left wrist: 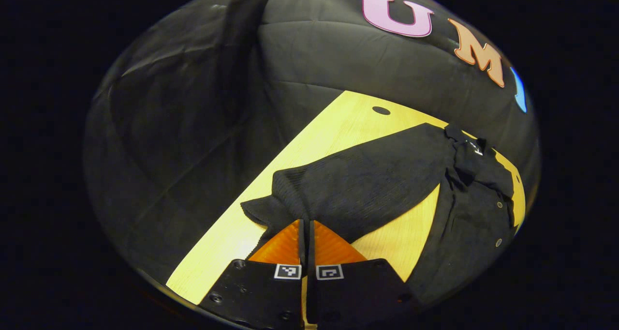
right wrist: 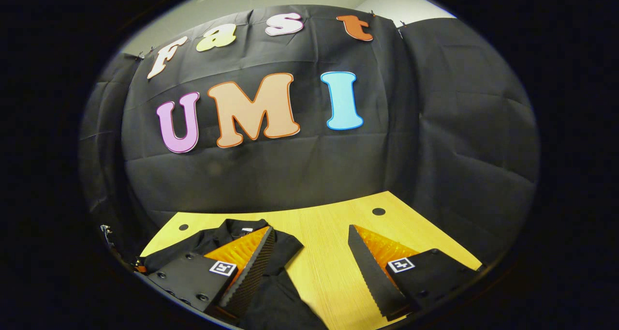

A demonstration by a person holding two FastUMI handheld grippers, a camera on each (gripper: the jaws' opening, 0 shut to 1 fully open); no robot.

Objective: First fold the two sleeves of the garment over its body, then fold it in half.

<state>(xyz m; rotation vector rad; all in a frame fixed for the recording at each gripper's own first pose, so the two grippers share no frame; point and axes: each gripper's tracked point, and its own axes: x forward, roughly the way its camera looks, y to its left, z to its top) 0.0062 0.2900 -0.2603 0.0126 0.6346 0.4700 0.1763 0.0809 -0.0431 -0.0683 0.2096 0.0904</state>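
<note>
1. Garment (left wrist: 464,209): black, collared, w/ small pale buttons down the front; lies flat on light wood tabletop (left wrist: 338,127).
2. Sleeve (left wrist: 367,180): ribbed knit, stretched out sideways from the body across the wood, cuff end by the tabletop's edge.
3. Collar (left wrist: 466,148): rumpled, at far end.
4. Right gripper view: collar and shoulder part (right wrist: 208,243) lies at tabletop's left, near far edge.

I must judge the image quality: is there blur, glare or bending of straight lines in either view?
Left gripper view: sharp, the table edges bend, and the black garment shows little detail. Right gripper view: sharp, even light, no strong glare on the table, and its far edge curves.
</note>
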